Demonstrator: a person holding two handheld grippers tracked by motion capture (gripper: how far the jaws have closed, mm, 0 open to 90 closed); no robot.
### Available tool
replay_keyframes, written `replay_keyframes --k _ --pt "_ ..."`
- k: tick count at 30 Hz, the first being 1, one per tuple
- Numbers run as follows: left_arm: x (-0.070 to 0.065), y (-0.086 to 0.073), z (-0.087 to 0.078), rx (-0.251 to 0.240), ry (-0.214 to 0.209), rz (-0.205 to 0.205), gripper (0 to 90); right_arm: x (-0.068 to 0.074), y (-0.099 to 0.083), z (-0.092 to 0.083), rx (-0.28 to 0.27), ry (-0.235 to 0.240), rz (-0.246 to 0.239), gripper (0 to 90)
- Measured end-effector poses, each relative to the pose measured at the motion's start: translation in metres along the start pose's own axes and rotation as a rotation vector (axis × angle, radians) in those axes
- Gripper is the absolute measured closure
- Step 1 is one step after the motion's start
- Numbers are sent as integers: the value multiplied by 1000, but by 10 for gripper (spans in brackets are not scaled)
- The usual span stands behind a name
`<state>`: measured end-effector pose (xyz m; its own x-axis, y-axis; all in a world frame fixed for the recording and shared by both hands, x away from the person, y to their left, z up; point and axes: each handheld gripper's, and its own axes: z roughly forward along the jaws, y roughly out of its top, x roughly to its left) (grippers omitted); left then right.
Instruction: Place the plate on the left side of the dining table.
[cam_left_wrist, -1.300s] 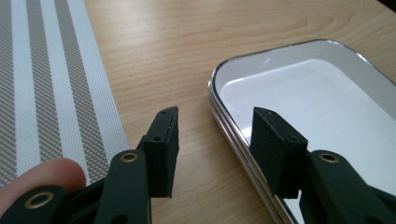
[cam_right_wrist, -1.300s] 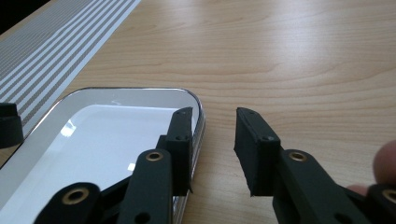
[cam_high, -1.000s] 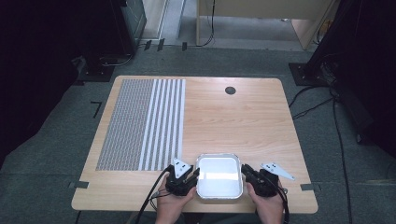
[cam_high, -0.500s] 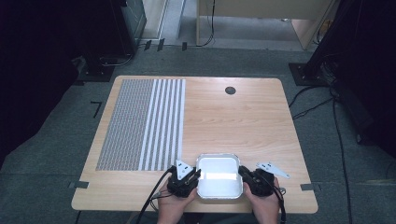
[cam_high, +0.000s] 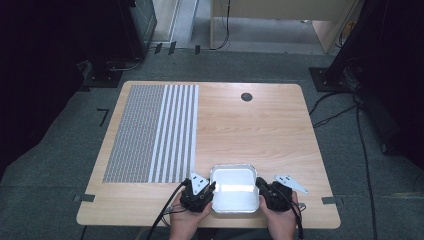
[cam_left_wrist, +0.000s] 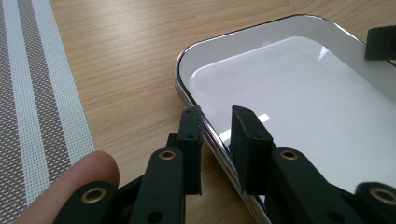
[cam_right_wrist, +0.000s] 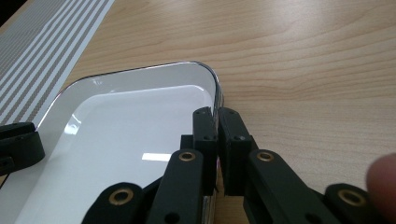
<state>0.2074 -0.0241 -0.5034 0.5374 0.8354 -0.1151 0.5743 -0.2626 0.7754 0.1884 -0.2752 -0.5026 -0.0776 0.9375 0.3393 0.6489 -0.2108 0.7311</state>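
A white rectangular tray with a shiny metal rim lies near the table's front edge. My left gripper is at the tray's left side. In the left gripper view its jaws stand apart, one on each side of the tray rim, with a visible gap. My right gripper is at the tray's right side. In the right gripper view it is shut on the rim of the tray. The tray holds nothing.
A grey and white striped woven mat covers the table's left part. A small black round grommet sits at the far middle. Bare wood stretches beyond the tray. Cables trail off the front edge.
Both grippers have edged slightly inward against the tray's sides. The tray has barely moved.
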Motion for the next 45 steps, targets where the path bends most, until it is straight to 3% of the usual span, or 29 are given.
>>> replay_keyframes --k 4,19,25,26,34,39,43,45 --pt "2 0 1 5 1 3 690 1 0 -2 -18 3 5 900" --pt "0 0 0 -1 -1 4 679 0 4 -10 -60 27 27 900" --pt "2 3 -5 -22 -9 -14 691 -2 5 -12 -72 28 39 900" --pt "2 4 -7 -30 -5 -10 726 -3 6 -14 -79 34 42 900" --pt "0 5 -9 -44 -18 -16 734 -11 9 -17 -90 20 69 900" --pt "-6 5 -9 -55 -39 -9 726 -12 8 -18 -87 6 58 900" --pt "-11 4 -8 -49 -62 4 716 -11 8 -14 -68 10 39 780" --pt "-12 4 -5 -36 -74 4 707 -10 8 -10 -39 7 29 772"
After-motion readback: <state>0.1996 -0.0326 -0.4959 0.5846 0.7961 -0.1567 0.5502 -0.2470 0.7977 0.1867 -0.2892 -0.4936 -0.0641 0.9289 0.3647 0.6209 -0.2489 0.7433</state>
